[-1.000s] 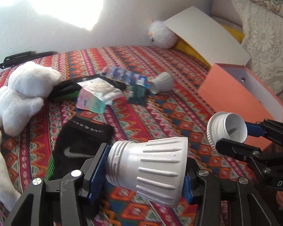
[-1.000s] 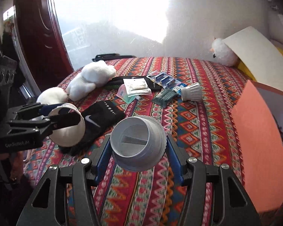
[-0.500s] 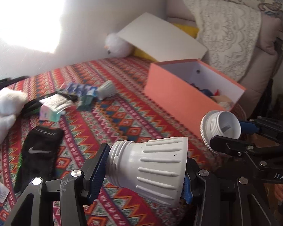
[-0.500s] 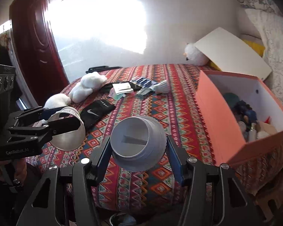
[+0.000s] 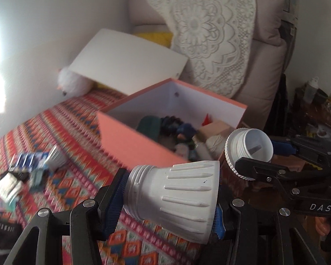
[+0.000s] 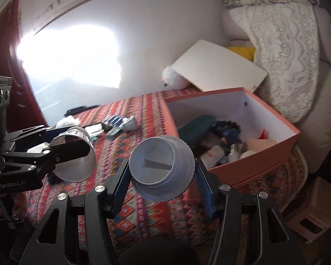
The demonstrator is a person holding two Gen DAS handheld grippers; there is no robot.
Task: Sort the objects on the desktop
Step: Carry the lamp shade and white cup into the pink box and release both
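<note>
The work surface is a bed covered by a patterned red cloth (image 5: 81,132), set against a white wall (image 5: 55,22) with a bright patch of light on it. A dark red door (image 6: 8,44) stands at the far left of the right wrist view. Behind the bed sits a padded headboard draped with a lace cover (image 5: 214,44).

One orange box (image 5: 132,141) with white inner walls rests on the cloth, open, with its white lid (image 5: 125,66) propped behind it against the headboard. Mixed small items fill the box floor; they are too blurred to count.

Three white lamp shells are visible. One (image 5: 174,198) is clamped sideways across the left gripper (image 5: 165,201), whose jaws stand about half open, pads pressing on it. A second (image 6: 161,167) is clamped in the right gripper (image 6: 163,176), jaws likewise about half open and gripping, with the shell's open mouth facing the camera. Both held shells hang in the air just beside the near wall of the box. The third (image 5: 56,160) lies on the cloth, well apart from the box, beside a loose cluster of packets (image 5: 26,172).

One black sock (image 5: 2,245) lies at the near left. One white plush bird (image 5: 74,81) sits under the lid's edge.
</note>
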